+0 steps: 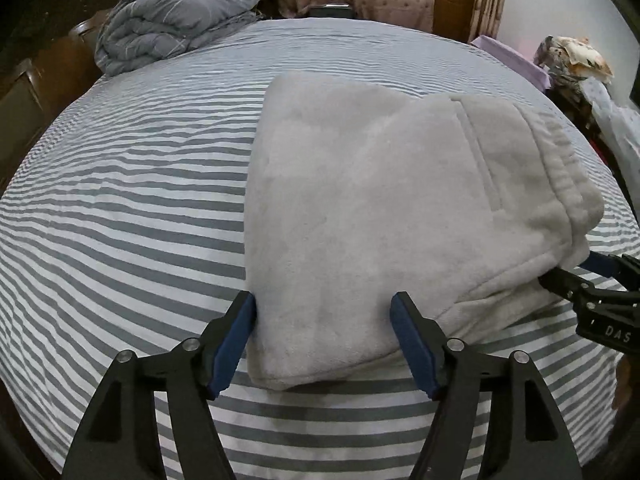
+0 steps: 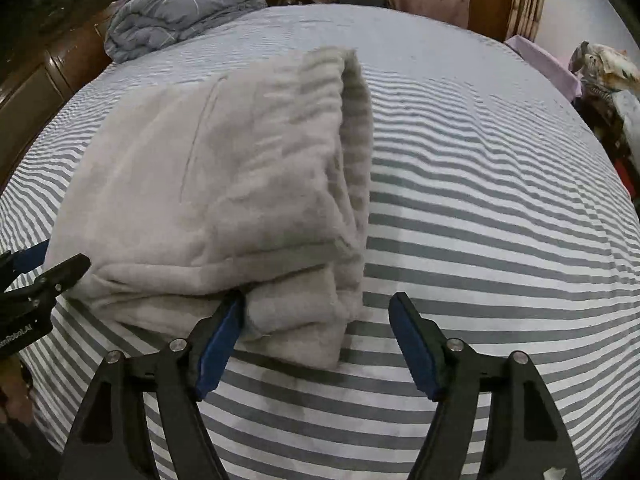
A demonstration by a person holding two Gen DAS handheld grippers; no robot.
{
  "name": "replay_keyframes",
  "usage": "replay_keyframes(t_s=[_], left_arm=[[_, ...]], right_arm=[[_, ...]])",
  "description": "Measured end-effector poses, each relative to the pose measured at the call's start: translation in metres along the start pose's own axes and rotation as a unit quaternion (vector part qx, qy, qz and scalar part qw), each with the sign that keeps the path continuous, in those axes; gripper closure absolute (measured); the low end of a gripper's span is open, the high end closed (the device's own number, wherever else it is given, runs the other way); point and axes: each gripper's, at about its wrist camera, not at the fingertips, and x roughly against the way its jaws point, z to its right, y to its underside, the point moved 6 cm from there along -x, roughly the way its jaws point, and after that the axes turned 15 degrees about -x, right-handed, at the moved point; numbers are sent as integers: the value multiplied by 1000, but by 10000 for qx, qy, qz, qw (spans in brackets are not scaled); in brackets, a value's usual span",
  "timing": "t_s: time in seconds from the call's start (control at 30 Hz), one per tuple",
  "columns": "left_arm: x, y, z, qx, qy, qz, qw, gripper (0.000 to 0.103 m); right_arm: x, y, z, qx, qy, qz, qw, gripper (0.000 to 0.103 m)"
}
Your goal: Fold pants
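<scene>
- Pants point(image 1: 372, 216): pale grey fleece, fuzzy nap, folded into a thick rectangular bundle on the striped bedsheet point(image 1: 120, 208)
- Left gripper point(image 1: 323, 340): jaws open, blue pads straddling the bundle's near edge, not pinching
- Right gripper point(image 2: 316, 336): jaws open, left pad touching the bundle's near corner
- Grey quilt point(image 1: 172, 20): rumpled at far corner

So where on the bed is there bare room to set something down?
Striped sheet lies bare between the folded pants and the rumpled duvet, and right of the pants in the right wrist view. The near edge is crowded by both grippers.
</scene>
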Motion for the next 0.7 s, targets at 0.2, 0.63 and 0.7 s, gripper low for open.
replay_keyframes(t_s=[0.2, 0.63, 0.7], left_arm=[[5, -2, -1, 71, 41, 8, 10000, 32], [91, 23, 9, 89, -337, 78, 9994, 32], [110, 34, 11, 116, -371, 84, 9992, 32]], right_arm=[[14, -3, -8, -178, -2, 67, 9998, 31], [122, 48, -13, -709, -252, 619, 9952, 26], [135, 56, -13, -766, -256, 716, 9942, 23]])
